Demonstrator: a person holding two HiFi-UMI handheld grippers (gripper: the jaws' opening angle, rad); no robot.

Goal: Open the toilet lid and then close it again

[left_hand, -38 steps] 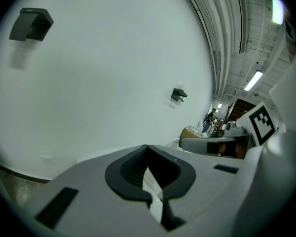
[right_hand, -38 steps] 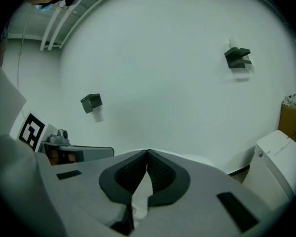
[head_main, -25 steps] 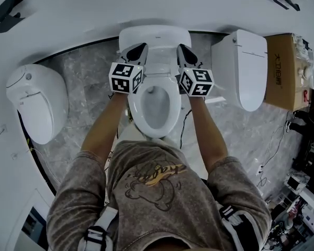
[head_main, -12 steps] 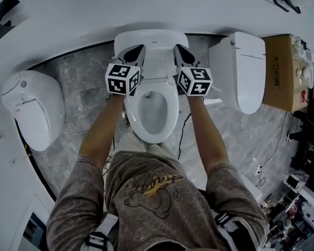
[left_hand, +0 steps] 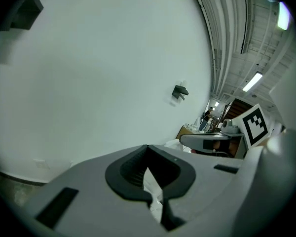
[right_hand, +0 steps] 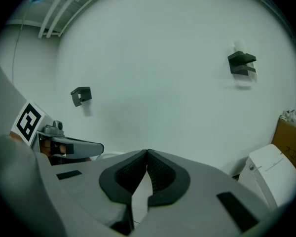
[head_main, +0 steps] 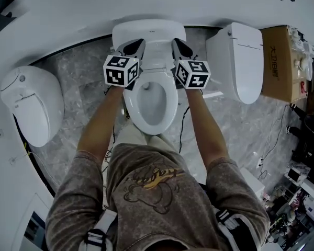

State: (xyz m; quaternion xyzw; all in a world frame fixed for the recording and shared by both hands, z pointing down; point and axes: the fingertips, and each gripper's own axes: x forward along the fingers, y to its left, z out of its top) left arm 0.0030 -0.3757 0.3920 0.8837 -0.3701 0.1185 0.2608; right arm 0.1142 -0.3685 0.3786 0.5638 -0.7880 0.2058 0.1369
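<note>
In the head view the white toilet's lid (head_main: 149, 31) stands raised near the wall, above the open seat ring (head_main: 168, 101) and bowl. My left gripper (head_main: 134, 47) is at the lid's left side and my right gripper (head_main: 179, 46) at its right side; whether they touch it I cannot tell. In the left gripper view the left gripper (left_hand: 147, 149) has its jaws closed tip to tip with nothing between them. The right gripper (right_hand: 147, 153) in its own view is shut the same way, facing the white wall.
A second toilet (head_main: 240, 61) with its lid down stands to the right, and a third (head_main: 29, 103) to the left. A cardboard box (head_main: 277, 61) sits at far right. Cables (head_main: 182, 129) run over the marble floor. Black brackets (right_hand: 241, 63) hang on the wall.
Both grippers have moved a little farther toward the wall beside the lid. The lid stays raised throughout and the jaws stay shut.
</note>
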